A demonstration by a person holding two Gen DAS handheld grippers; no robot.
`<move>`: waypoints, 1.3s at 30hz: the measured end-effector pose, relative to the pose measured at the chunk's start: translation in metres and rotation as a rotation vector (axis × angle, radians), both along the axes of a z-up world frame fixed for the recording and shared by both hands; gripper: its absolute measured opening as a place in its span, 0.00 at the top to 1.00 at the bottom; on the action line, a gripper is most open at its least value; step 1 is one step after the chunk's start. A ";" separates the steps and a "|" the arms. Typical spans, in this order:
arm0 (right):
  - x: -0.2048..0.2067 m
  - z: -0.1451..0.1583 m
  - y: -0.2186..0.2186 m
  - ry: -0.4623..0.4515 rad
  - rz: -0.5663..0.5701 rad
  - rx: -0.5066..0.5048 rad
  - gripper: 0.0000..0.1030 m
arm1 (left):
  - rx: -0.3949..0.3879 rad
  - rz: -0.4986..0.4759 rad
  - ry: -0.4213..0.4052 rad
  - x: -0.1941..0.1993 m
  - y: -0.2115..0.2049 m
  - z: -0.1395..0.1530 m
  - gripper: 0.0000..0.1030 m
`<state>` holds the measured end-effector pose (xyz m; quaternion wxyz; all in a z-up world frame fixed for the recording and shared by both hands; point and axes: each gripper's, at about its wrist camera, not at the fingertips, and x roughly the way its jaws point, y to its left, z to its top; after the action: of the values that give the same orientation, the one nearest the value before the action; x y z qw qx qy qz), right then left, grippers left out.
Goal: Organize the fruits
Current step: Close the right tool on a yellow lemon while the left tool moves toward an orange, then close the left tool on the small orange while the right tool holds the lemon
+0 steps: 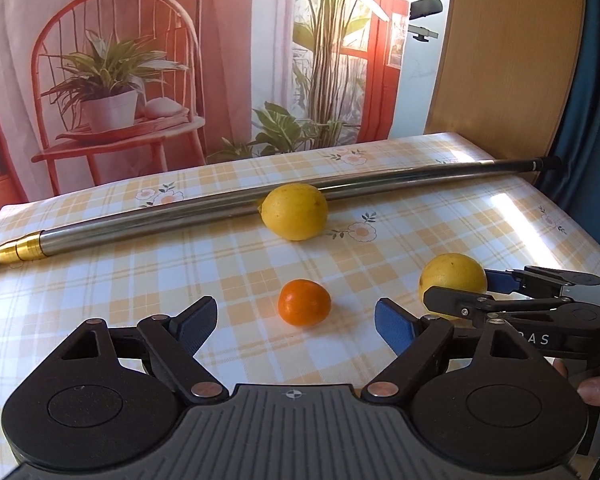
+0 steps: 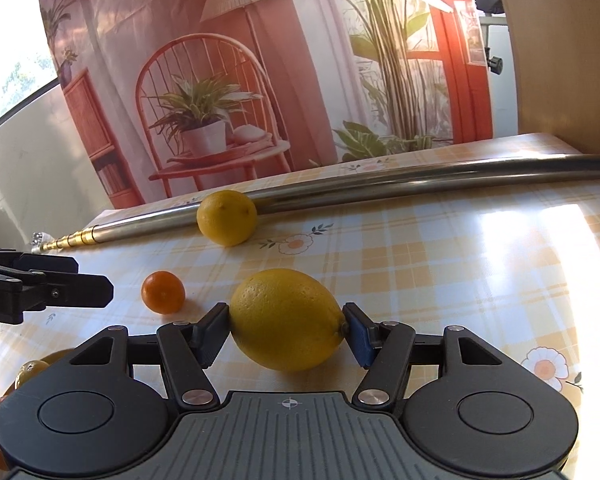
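At lower left of the left wrist view, the left gripper (image 1: 296, 326) spreads its fingers wide behind a small orange (image 1: 304, 302); at right, the right gripper (image 2: 286, 334) pinches a lemon (image 2: 287, 319) on the checked tabletop (image 2: 460, 272); another lemon (image 2: 227, 217) touches a metal pole (image 2: 380, 188) above.

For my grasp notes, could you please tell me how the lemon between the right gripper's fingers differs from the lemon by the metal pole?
The near lemon sits between the right gripper fingers, both pads touching its ends; the far lemon lies free, against the metal pole. The near lemon lies crosswise to the camera and looks elongated; the far lemon looks rounder. Both are yellow and rest on the checked tablecloth.
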<state>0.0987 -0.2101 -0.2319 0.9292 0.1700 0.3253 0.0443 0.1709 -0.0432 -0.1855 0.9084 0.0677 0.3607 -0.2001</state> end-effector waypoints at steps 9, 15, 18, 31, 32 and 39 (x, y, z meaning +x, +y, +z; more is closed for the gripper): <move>-0.001 -0.001 -0.001 -0.004 -0.004 0.011 0.44 | -0.054 0.000 0.059 0.022 -0.003 -0.016 0.29; -0.001 -0.001 -0.001 -0.005 -0.004 0.010 0.44 | -0.050 -0.010 0.069 0.027 -0.007 -0.021 0.30; -0.001 -0.001 -0.001 -0.005 -0.003 0.010 0.44 | -0.028 -0.002 0.062 0.026 -0.010 -0.023 0.30; -0.001 -0.001 -0.002 -0.004 -0.007 0.023 0.44 | 0.010 -0.020 0.080 0.034 -0.017 -0.028 0.53; -0.001 -0.001 -0.002 -0.004 -0.009 0.026 0.44 | 0.011 -0.024 0.078 0.034 -0.019 -0.028 0.53; -0.001 -0.001 -0.003 -0.005 -0.009 0.027 0.44 | -0.001 -0.004 0.094 0.042 -0.019 -0.031 0.53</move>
<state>0.0977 -0.2127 -0.2329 0.9277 0.1839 0.3218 0.0451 0.2127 -0.0621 -0.2166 0.8901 0.0585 0.4028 -0.2050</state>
